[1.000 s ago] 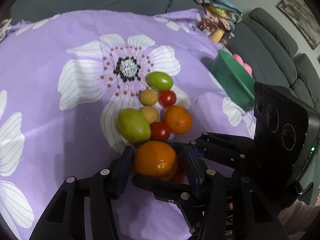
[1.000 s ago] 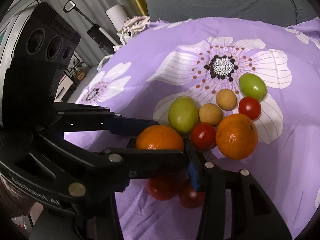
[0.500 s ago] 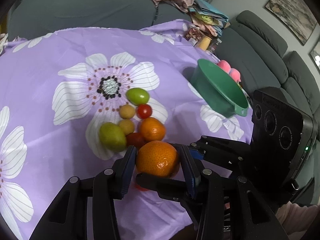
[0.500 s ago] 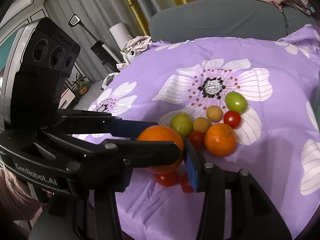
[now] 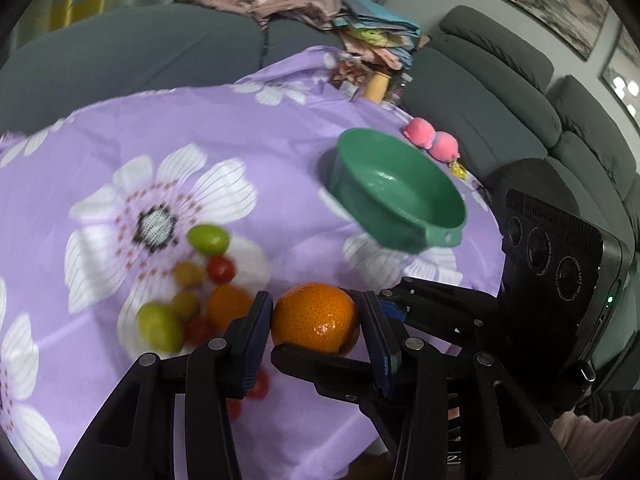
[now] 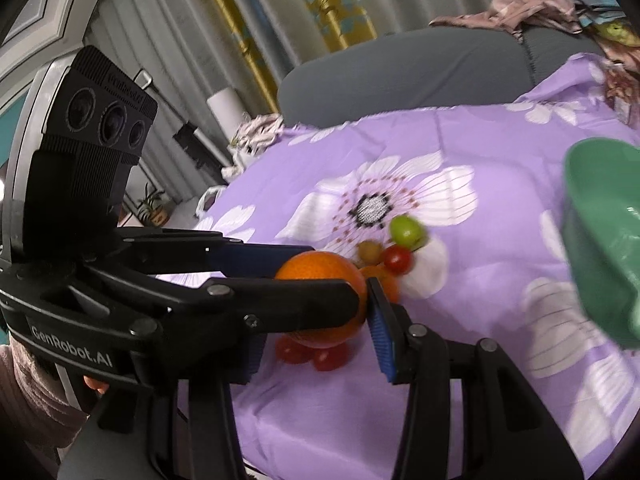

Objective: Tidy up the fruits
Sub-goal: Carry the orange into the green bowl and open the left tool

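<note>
Orange and dimpled, a mandarin [image 5: 315,317] is sitting clamped between the blue-padded fingers of the left gripper [image 5: 316,320], lifted clear of the purple flowered cloth [image 5: 280,132] that is covering the table. The right gripper [image 6: 320,300] is crossing the same fruit from the side, its jaws also closing on the mandarin [image 6: 320,268], so both tools seem to be sharing one hold. A round, slippery fruit rolls easily, and two pairs of pads at right angles are likely keeping it from squirming out during the carry.

Off to the side, a green bowl [image 5: 400,192] is standing on the cloth with its mouth open and nothing visible inside, well apart from the fruit pile; it is probably the destination, which would explain why the mandarin is being held raised and aimed that way.

Glossy skin is catching a small highlight on the mandarin, and a pale scar is showing near its lower edge. Below and beyond it, the remaining pile is lying blurred: a second orange [image 5: 228,306], two green fruits [image 5: 208,239], small yellowish ones and several cherry tomatoes [image 6: 396,259], all touching or just beside one another.
</note>
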A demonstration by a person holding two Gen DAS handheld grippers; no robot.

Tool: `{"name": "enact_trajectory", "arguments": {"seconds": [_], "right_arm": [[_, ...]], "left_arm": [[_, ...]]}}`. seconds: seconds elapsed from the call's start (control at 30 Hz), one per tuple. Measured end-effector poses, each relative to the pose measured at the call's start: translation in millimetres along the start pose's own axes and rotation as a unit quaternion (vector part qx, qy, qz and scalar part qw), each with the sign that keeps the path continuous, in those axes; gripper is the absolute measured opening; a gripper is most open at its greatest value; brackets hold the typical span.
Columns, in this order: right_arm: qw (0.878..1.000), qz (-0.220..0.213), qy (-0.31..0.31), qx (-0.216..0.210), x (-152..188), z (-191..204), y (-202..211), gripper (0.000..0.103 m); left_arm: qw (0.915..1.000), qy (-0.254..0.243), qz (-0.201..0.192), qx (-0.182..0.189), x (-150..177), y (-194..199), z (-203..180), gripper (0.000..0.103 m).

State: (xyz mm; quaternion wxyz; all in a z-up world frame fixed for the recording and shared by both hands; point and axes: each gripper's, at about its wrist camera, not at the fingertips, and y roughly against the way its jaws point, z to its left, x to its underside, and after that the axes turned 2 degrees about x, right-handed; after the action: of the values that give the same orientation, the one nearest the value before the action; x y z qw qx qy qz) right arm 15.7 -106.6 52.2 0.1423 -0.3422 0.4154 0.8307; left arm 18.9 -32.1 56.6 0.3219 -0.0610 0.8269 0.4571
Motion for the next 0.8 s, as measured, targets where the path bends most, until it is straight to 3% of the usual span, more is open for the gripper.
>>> {"name": "enact_trajectory", "arguments": {"seconds": [0.47, 0.63, 0.8], "right_arm": [[0.993, -0.088, -0.033, 0.065, -34.5, -87.8, 70.3, 0.046], [0.991, -0.091, -0.051, 0.079, -39.5, -121.8, 78.4, 0.046], [0.990, -0.076, -0.078, 0.095, -37.3, -146.4, 75.3, 0.047]], "left_arm": [[0.9961, -0.075, -0.005, 0.046, -82.0, -60.2, -73.1, 0.044], [0.9947, -0.080, 0.010, 0.065, -98.8, -90.9, -85.5, 0.044], [0.9945, -0.047, 0.034, 0.087, -103.4, -119.3, -81.0, 0.044]]}}
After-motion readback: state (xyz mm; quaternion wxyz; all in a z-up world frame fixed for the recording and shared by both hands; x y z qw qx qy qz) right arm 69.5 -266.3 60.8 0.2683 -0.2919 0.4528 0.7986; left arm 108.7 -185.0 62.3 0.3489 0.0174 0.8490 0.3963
